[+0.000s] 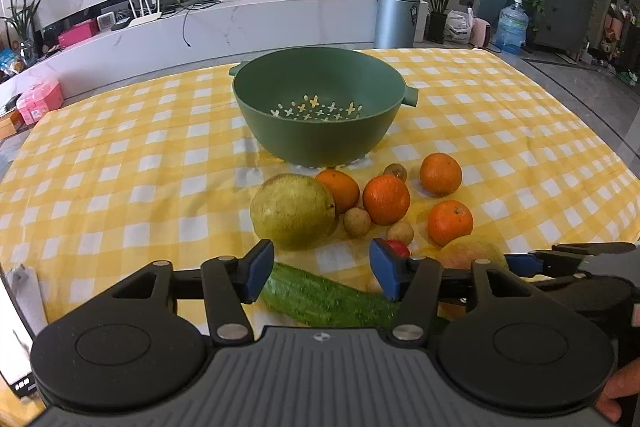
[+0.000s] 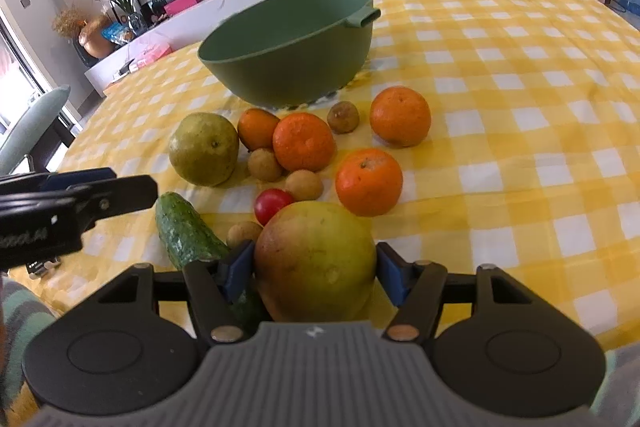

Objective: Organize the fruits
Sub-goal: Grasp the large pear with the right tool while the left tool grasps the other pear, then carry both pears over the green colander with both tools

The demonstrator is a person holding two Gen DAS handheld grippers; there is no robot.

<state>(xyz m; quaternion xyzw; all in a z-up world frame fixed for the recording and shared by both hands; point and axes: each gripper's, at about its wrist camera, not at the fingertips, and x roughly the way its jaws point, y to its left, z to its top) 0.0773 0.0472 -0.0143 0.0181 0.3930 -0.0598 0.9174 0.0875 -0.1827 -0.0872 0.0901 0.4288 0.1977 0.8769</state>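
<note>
from the left wrist view, my left tool (image 1: 320,273) hangs with its blue pads wide apart and nothing gripped; the cucumber (image 1: 320,297) lies across the gap just under the pads, not pressed by either. straight ahead of the tool sits a big green pear (image 1: 293,211), with the four oranges (image 1: 386,199) and some small brown fruits (image 1: 357,221) just to its right. beyond them, further ahead, stands the green colander bowl (image 1: 318,107), nothing in it, on the yellow checked worktop (image 1: 120,155). a red tomato (image 1: 399,247) peeks out behind the tool's right pad. the right tool comes in from the right edge, beside a yellow-red fruit.

from the right wrist view, my right tool (image 2: 316,269) has both pads against the sides of the large yellow-red mango (image 2: 316,259), which fills the gap. the cucumber lies to the tool's left, the tomato and oranges ahead, the bowl beyond them. the left tool reaches in from the left.
</note>
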